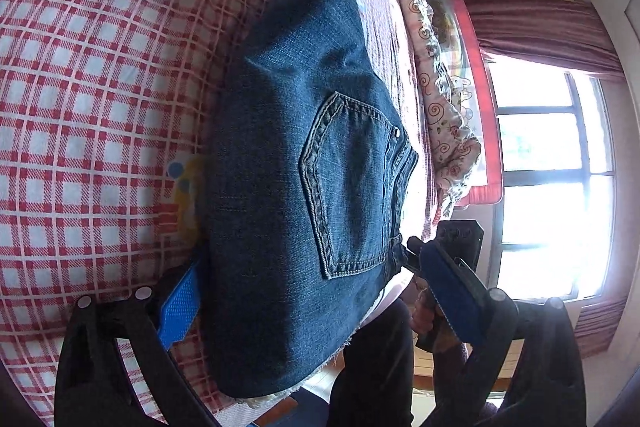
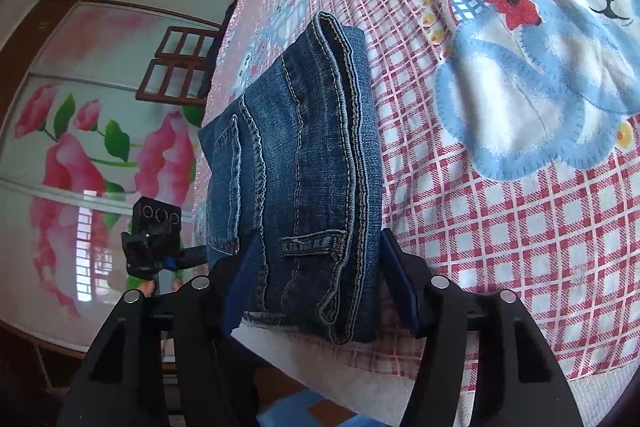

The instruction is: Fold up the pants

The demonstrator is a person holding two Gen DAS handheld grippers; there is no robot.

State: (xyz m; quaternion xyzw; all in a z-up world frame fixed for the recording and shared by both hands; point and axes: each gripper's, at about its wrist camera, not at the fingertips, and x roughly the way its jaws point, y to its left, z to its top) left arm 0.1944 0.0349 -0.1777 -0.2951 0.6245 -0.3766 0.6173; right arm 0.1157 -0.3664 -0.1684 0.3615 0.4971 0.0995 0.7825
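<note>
Dark blue jeans (image 1: 296, 163) lie folded into a thick bundle on a red-and-white checked bed sheet (image 1: 88, 75), a back pocket facing up. My left gripper (image 1: 312, 291) is open wide, its blue pads (image 1: 178, 311) on either side of the bundle's near end. In the right wrist view the jeans (image 2: 304, 163) show their waistband and belt loop. My right gripper (image 2: 320, 287) is open, with a finger on each side of the waistband end. The left gripper also shows in the right wrist view (image 2: 154, 243), at the far side of the bundle.
The jeans lie near the bed's edge. A floral quilt (image 1: 436, 75) and a red-rimmed pad (image 1: 476, 83) lie along the bed's far side by a window (image 1: 552, 187). A blue bear print (image 2: 532, 67) marks the sheet. A wardrobe with flower panels (image 2: 92, 147) stands beyond the bed.
</note>
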